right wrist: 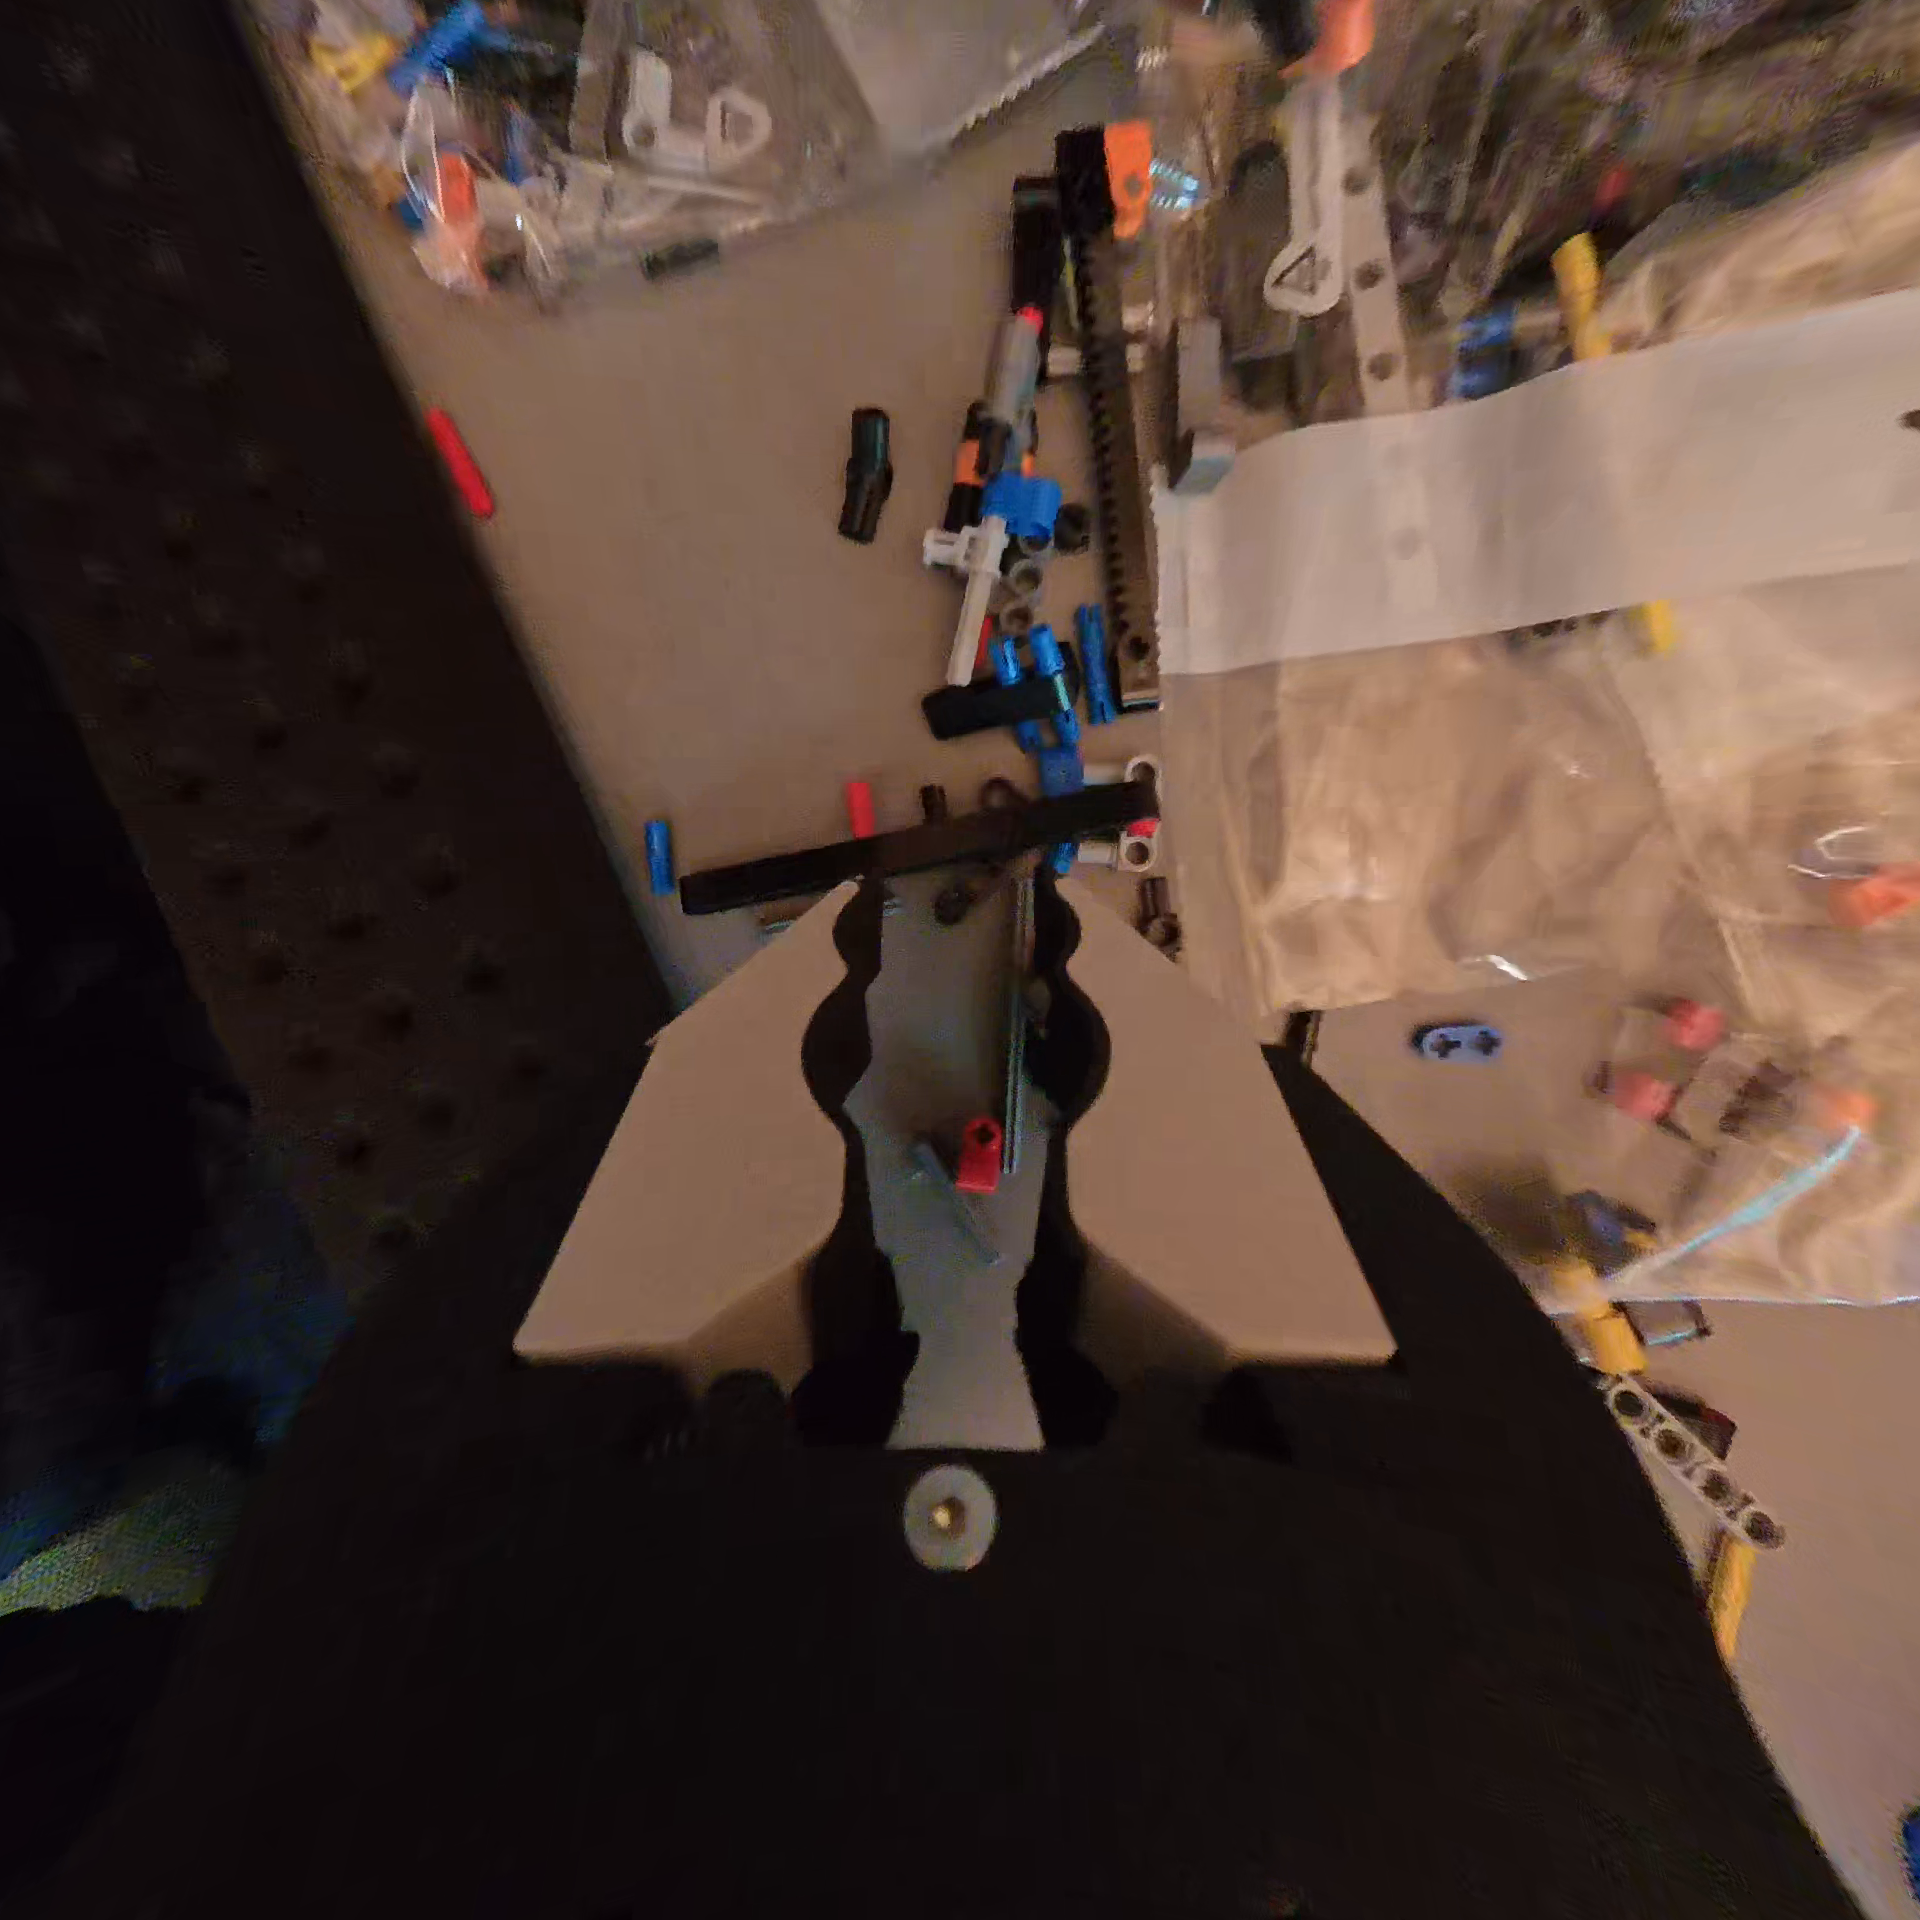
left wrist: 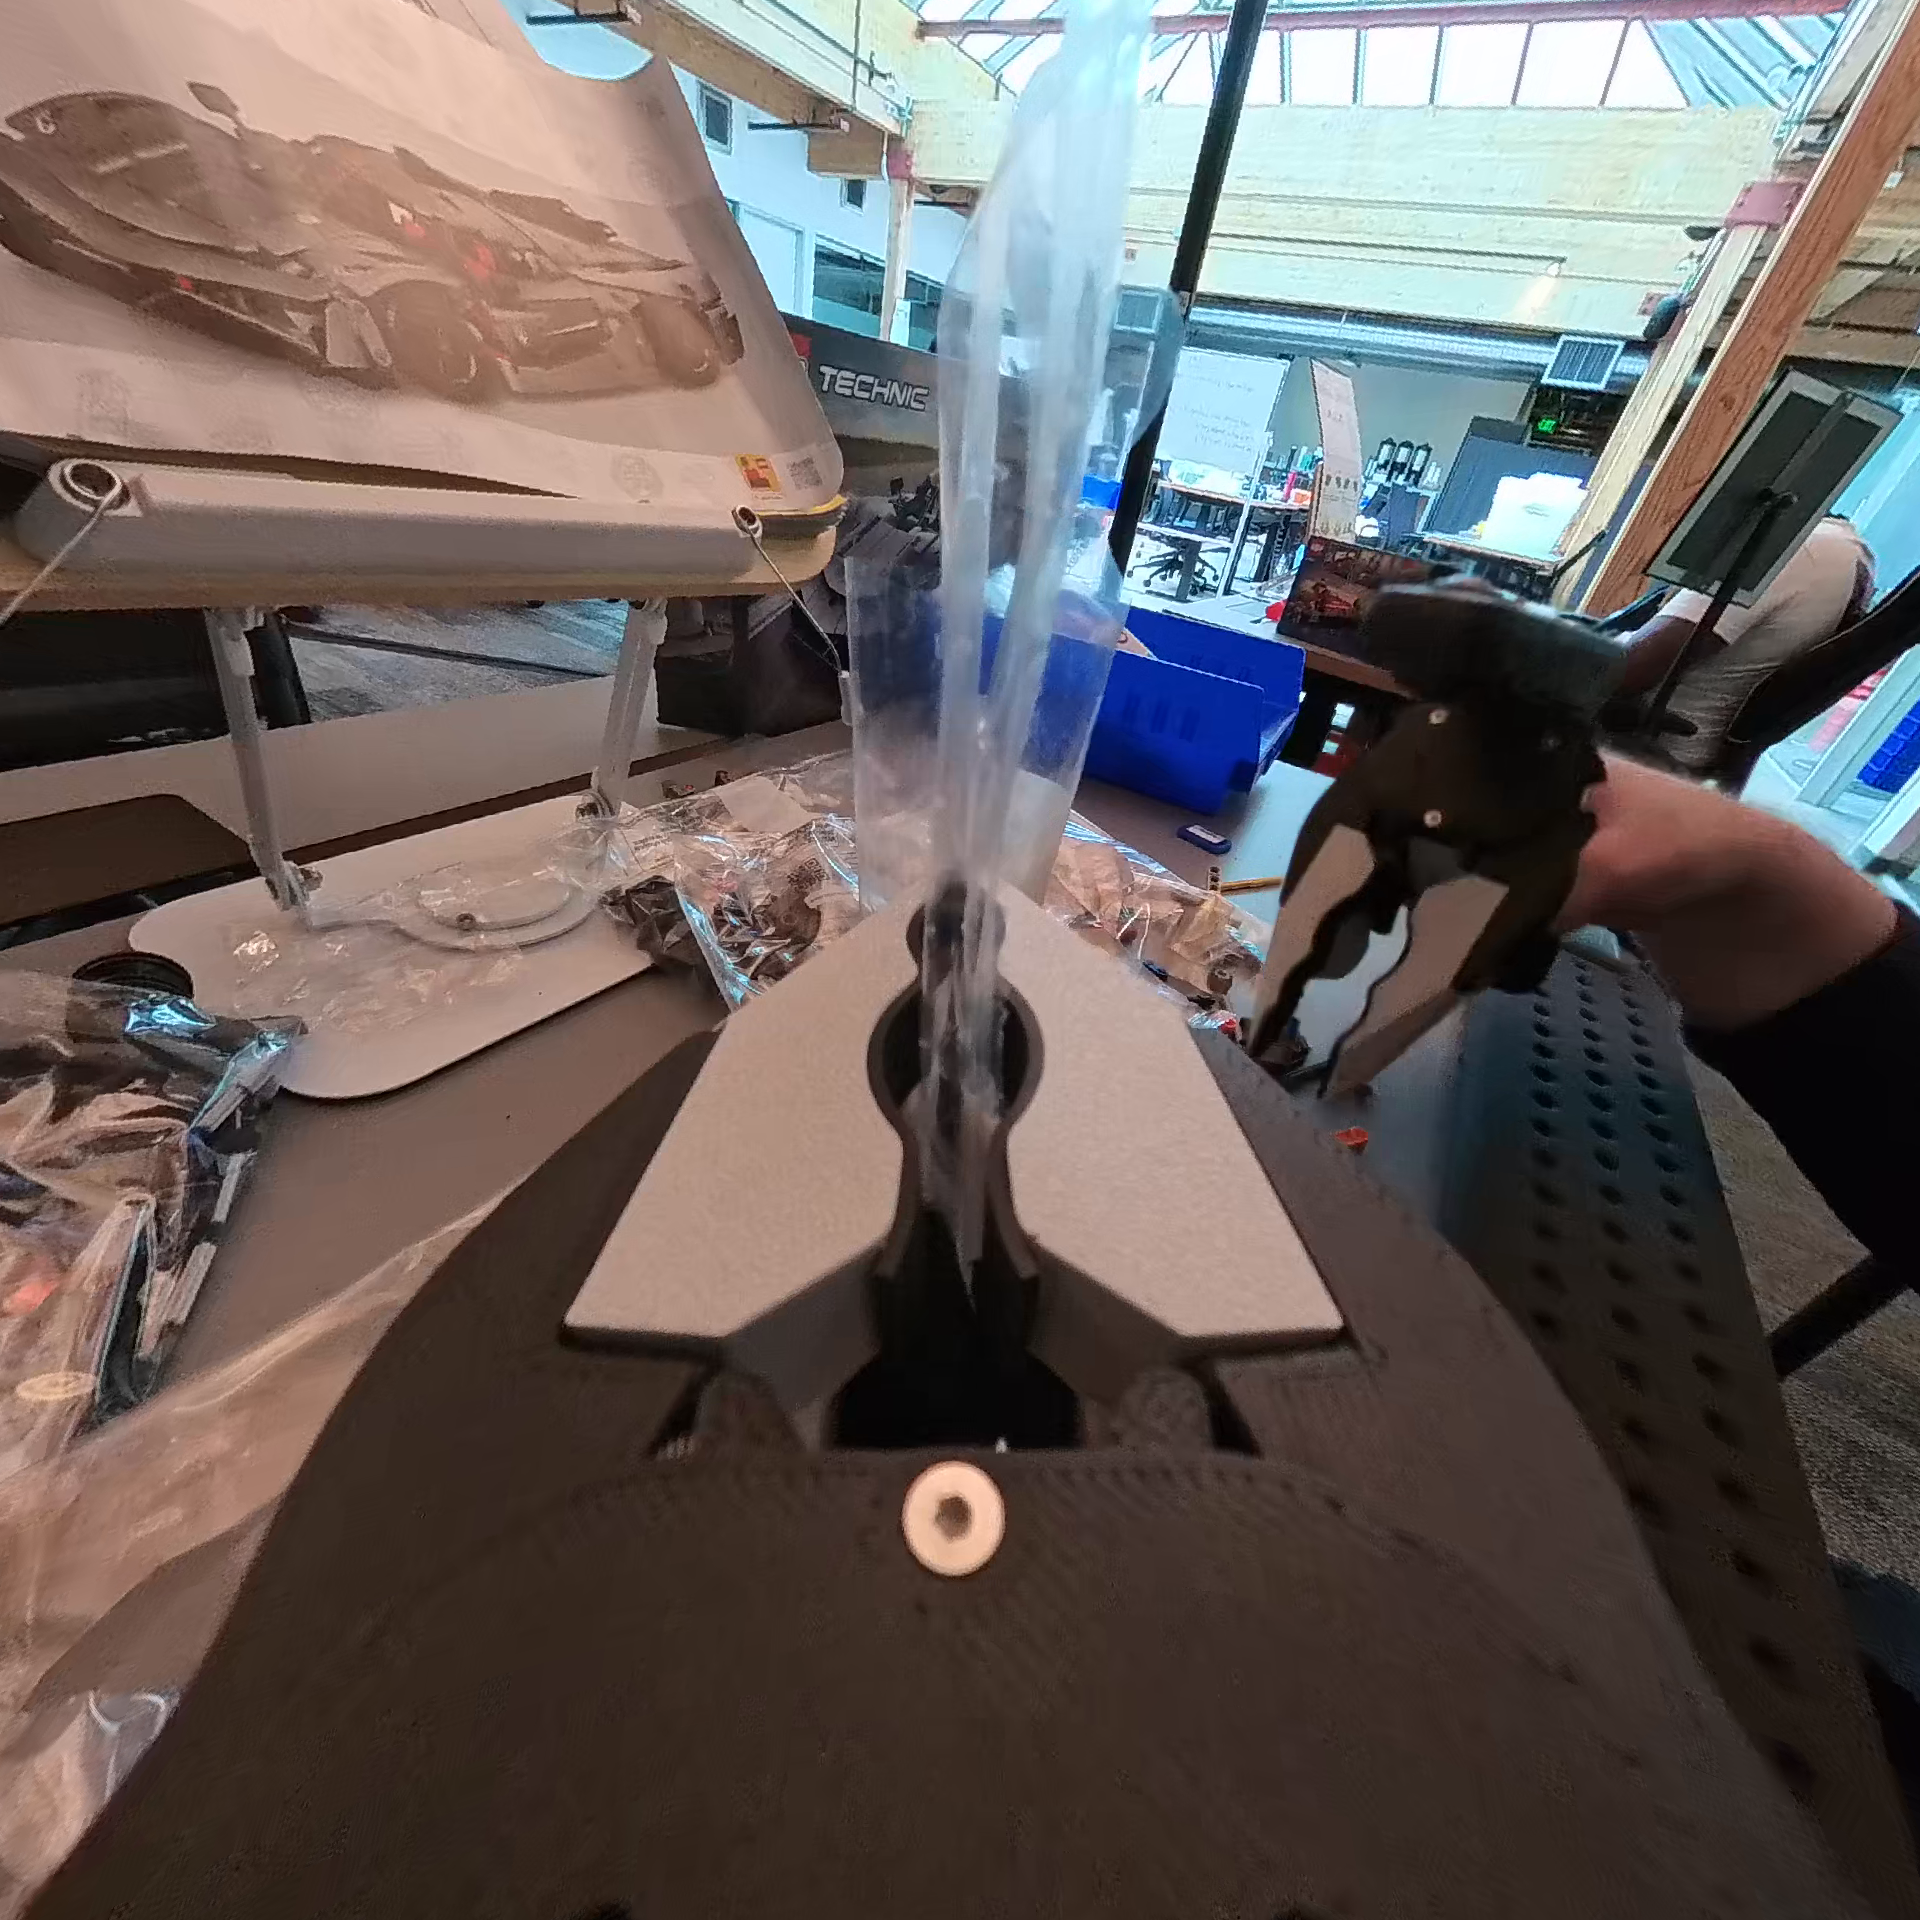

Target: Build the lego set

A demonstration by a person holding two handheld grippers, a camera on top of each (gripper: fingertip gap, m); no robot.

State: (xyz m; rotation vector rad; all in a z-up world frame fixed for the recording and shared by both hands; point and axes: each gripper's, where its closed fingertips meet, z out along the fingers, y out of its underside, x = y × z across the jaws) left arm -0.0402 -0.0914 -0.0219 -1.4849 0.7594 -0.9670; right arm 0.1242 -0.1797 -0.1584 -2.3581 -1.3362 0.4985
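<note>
My left gripper point(left wrist: 956, 914) is shut on a clear empty plastic bag point(left wrist: 1023, 436) that stands up from its jaws. My right gripper point(right wrist: 951, 894) is open and points down at the table; it also shows in the left wrist view point(left wrist: 1314, 1049), held by a hand. Its tips hover over a long black beam point(right wrist: 914, 847). Loose Lego pieces lie beyond it: a black toothed rack point(right wrist: 1117, 457), blue pins point(right wrist: 1049, 675), a black connector point(right wrist: 864, 473), red pins point(right wrist: 457, 462). A small red piece point(right wrist: 979, 1151) and a grey axle lie between its fingers.
An instruction booklet point(left wrist: 364, 260) rests on a white stand point(left wrist: 395, 935) at the left. Sealed parts bags point(left wrist: 748, 883) point(right wrist: 1538, 810) crowd the table. A blue bin point(left wrist: 1195, 707) stands behind. A black perforated chair point(left wrist: 1590, 1195) point(right wrist: 260, 675) stands against the table edge. To the black connector point(right wrist: 864, 473): right tips about 8 centimeters, left tips about 20 centimeters.
</note>
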